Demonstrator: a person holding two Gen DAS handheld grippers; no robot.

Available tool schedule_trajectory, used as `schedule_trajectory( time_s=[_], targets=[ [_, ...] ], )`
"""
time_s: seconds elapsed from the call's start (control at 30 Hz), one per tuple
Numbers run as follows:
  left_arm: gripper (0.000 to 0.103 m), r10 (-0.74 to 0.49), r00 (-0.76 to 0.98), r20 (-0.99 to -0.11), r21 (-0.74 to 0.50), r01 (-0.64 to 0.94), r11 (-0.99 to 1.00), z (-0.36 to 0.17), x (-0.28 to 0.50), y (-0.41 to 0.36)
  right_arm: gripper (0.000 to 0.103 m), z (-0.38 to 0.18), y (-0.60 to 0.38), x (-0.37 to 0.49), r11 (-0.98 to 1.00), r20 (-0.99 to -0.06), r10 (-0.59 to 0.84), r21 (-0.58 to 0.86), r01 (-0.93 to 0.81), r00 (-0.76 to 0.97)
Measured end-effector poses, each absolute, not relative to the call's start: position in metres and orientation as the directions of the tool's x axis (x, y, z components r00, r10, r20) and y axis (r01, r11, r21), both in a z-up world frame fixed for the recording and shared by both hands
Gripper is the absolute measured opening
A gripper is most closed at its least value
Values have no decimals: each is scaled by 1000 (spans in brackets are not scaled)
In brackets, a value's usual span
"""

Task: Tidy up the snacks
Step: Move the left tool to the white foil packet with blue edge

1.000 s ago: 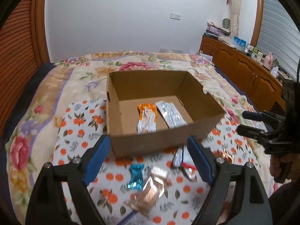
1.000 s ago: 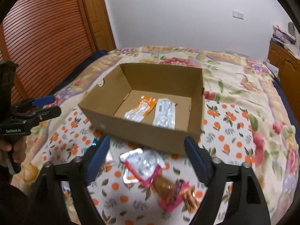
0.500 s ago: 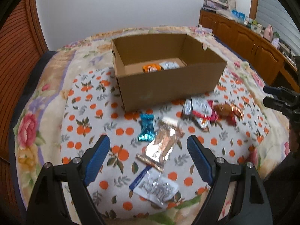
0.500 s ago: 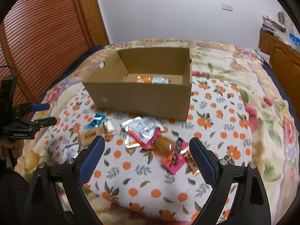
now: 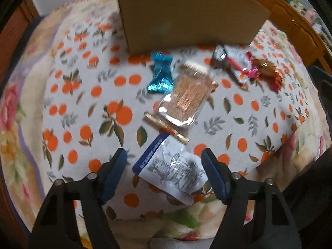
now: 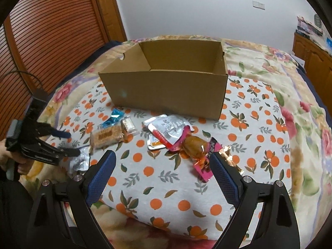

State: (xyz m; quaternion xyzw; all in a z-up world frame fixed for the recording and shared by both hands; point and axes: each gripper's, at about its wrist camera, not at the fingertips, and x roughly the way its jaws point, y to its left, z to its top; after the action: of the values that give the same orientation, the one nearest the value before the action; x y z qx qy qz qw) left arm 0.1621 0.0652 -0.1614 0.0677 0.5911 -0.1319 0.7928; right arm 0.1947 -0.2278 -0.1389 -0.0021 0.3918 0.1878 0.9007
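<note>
white packet (image 5: 173, 171) between closing fingers (image 5: 116, 170).

Black gripper (image 6: 161, 174) frames, blue ridged finger pads (image 5: 115, 172), silver screws, dark sleeve.

Left wrist view: steep downward look, close over the orange-print cloth (image 5: 87, 112), white snack packet (image 5: 174, 170) at bottom centre between blue fingertips (image 5: 116, 166), cardboard box (image 5: 186, 16) cropped at top edge. Blurred.

Right wrist view: shallower tilt, farther back, facing the box (image 6: 166, 91) at frame centre, wall and slatted door (image 6: 51, 31) behind.

Shared: box front, teal wrapper (image 5: 160, 76) (image 6: 113, 118), biscuit pack (image 5: 188, 95) (image 6: 108, 137), red-and-silver pile (image 5: 238, 62) (image 6: 172, 130). Left gripper (image 6: 70, 145) seen at left edge of right view.
</note>
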Motion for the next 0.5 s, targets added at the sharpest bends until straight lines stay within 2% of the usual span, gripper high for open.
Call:
schedule_trajectory(
  time_s=[0.23,0.33,0.5],
  targets=[
    [69,-95,183,-978,-32,319,947,-182,161,54,93,-144,-240,199,936,-706,329,159,-313,627],
    [74,-106,150,-983,-55,310,949,-190,162,53,93,-147,-245,201,938,-706,331,174,-300,626],
    [72,-105,140,-985,-54,328,943,-195,160,45,93,-148,-248,203,936,-701,337,180,-301,629]
  ],
)
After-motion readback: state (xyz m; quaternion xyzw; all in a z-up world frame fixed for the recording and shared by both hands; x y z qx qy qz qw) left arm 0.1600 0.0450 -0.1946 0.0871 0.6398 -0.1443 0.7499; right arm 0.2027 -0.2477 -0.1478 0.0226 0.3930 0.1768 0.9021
